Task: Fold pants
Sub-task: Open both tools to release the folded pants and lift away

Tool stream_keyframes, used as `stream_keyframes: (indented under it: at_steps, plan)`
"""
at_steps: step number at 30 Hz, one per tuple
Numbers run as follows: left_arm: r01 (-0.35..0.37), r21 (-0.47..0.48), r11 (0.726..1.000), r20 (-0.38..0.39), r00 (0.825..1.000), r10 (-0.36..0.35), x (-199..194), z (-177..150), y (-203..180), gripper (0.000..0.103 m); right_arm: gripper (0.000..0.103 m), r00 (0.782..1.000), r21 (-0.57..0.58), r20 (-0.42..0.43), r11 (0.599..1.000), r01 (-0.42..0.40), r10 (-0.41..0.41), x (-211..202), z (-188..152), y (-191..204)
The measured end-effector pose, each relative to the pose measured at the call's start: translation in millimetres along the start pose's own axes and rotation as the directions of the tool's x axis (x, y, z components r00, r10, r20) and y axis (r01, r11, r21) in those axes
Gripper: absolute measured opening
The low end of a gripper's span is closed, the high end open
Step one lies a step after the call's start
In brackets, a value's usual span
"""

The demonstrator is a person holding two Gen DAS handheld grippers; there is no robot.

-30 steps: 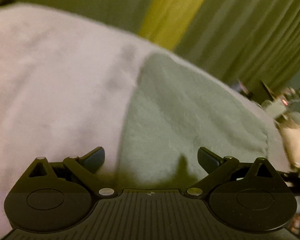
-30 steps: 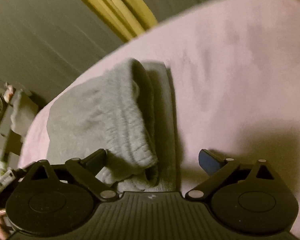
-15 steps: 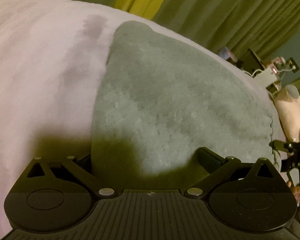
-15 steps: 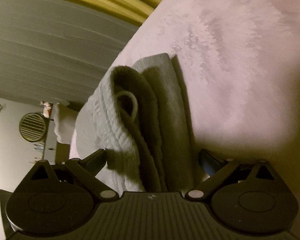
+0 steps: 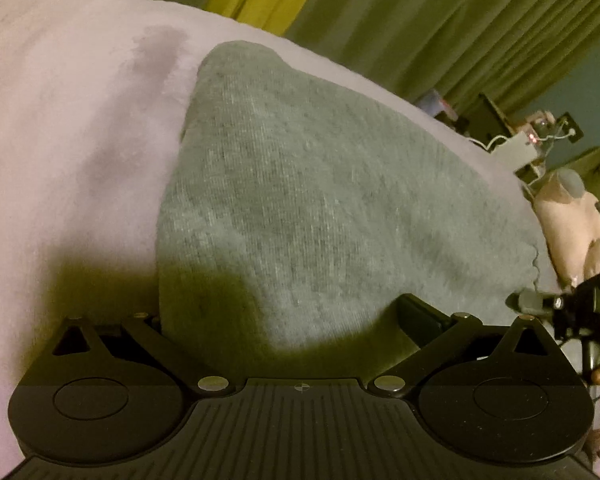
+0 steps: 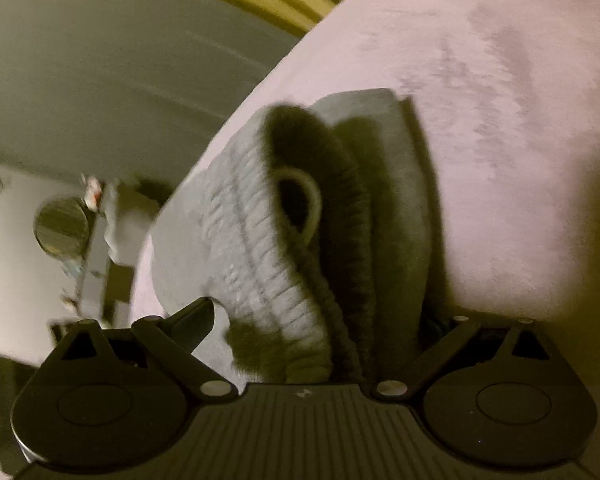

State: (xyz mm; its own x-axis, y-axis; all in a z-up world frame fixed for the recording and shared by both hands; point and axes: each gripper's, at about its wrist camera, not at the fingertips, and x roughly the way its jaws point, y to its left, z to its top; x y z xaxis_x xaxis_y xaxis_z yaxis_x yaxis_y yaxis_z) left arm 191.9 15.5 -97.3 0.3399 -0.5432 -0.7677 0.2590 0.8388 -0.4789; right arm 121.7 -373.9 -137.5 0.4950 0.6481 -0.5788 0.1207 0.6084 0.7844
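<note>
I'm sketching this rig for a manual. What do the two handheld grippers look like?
Both look alike. The left gripper and right gripper are matte black, each with a ribbed centre plate bearing a small mark, two round side discs, angled link arms with silver rivets, and short dark fingers.

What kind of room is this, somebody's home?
Probably a bedroom at home: grey pants lie folded on a soft pinkish blanket, long green curtains hang behind, and a cluttered shelf with cables stands nearby.

Pants (image 5: 320,200): grey knit cloth, matt, ribbed waistband (image 6: 256,264). Bed cover (image 5: 68,128): pale napped fleece. Tongs (image 5: 284,316): matt black plastic, shiny metal pins.
</note>
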Motion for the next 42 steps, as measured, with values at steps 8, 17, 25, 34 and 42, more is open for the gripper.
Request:
stream_keyframes:
  at_steps: [8,17,25,34,42]
  plan:
    - [0.004,0.04,0.999,0.061,0.998,-0.006,-5.7,-7.8,-8.8,0.072,0.065,0.998,-0.075,0.004,0.996,0.057,-0.057,-4.1,-10.1,17.5]
    - [-0.094,0.072,0.993,0.128,0.988,0.084,-4.3,-9.7,-37.8,0.046,0.062,0.978,-0.165,0.032,0.964,0.208,-0.206,7.7,-15.6,51.3]
    - [-0.085,0.085,0.993,0.254,0.965,0.061,-37.8,21.1,-57.9,0.037,0.057,0.983,-0.191,0.145,0.971,0.14,-0.114,-18.1,0.8,87.1]
    - [-0.495,-0.029,0.869,0.384,0.797,0.467,-42.5,57.6,-53.5,0.097,0.086,0.881,-0.209,0.377,0.901,0.381,-0.286,-22.5,54.5,119.7]
    - [-0.481,0.047,0.875,0.254,0.853,0.455,-17.2,-3.5,-34.1,0.097,0.055,0.831,-0.334,0.464,0.808,0.484,-0.306,-26.9,16.6,132.5]
